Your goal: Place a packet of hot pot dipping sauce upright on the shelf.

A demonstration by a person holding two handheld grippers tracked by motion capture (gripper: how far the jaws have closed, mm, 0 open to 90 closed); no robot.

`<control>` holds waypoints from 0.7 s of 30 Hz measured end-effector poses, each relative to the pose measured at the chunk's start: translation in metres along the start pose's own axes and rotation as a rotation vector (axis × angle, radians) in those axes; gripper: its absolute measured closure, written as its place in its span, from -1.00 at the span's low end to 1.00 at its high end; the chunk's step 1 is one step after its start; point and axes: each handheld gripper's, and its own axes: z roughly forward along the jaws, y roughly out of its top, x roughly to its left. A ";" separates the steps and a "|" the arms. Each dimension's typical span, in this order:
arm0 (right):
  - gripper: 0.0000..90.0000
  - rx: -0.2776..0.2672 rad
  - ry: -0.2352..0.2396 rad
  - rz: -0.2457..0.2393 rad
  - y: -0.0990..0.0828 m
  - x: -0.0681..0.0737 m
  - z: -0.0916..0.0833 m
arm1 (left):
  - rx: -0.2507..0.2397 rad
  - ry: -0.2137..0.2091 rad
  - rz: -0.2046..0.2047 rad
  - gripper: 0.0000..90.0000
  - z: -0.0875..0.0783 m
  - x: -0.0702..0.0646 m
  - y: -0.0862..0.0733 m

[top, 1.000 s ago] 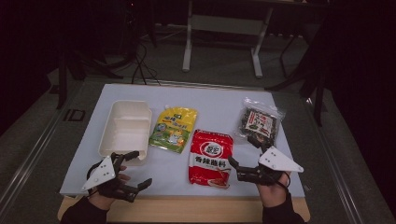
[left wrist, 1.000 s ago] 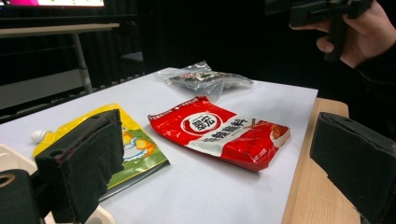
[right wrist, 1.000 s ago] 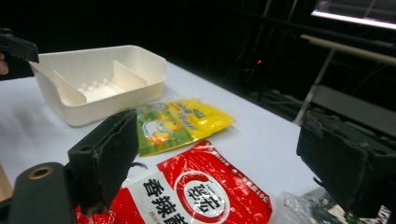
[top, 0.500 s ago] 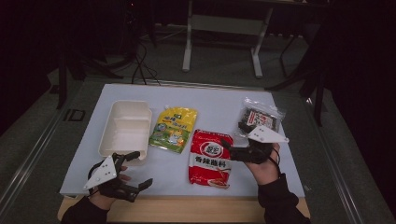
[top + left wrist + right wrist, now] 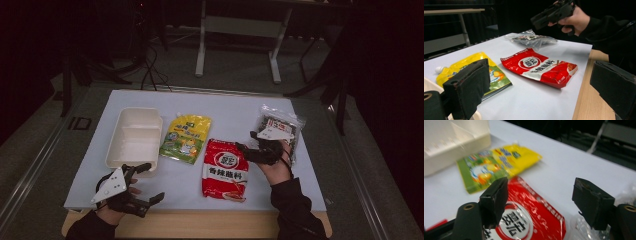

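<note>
A red snack packet [image 5: 225,170] [image 5: 539,67] [image 5: 529,220] lies flat at the middle front of the white tabletop [image 5: 235,105]. My right gripper [image 5: 246,141] [image 5: 540,185] hovers over its far right corner, next to a clear bag of dark contents [image 5: 277,127] [image 5: 531,40]. Its jaws have just been closing; they stand apart with nothing between them. My left gripper [image 5: 150,182] [image 5: 541,75] rests open at the front left, near a white lunch box [image 5: 134,136] [image 5: 454,142]. A yellow-green spout pouch [image 5: 185,137] [image 5: 499,77] [image 5: 499,162] lies between box and packet.
The table's wooden front edge [image 5: 200,230] [image 5: 589,100] runs under both forearms. Beyond the far edge stands a metal frame [image 5: 240,25] on a dark floor. Bare white surface lies in front of the box and pouch.
My right gripper has moved away from the front edge, up to the red packet's far right corner beside the clear bag, and its jaws look a little narrower. The left gripper has kept still.
</note>
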 end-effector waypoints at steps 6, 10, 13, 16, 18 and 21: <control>-0.24 0.045 -0.022 0.028 -0.014 -0.007 0.017 | 0.010 -0.007 0.005 -0.92 0.002 -0.001 -0.001; -0.18 0.086 -0.022 0.041 -0.024 -0.010 0.028 | 0.010 -0.009 0.006 -0.92 0.002 -0.001 -0.001; -0.13 0.107 -0.019 0.050 -0.030 -0.011 0.035 | 0.011 -0.010 0.006 -0.92 0.002 -0.001 -0.001; -0.10 0.135 -0.034 0.039 -0.036 -0.010 0.041 | 0.014 -0.010 0.007 -0.92 0.003 -0.001 -0.001; -0.10 0.151 -0.047 0.028 -0.038 -0.011 0.044 | 0.015 -0.012 0.008 -0.92 0.003 -0.002 -0.001; -0.10 0.166 -0.057 0.019 -0.039 -0.012 0.048 | 0.017 -0.014 0.008 -0.92 0.003 -0.002 -0.002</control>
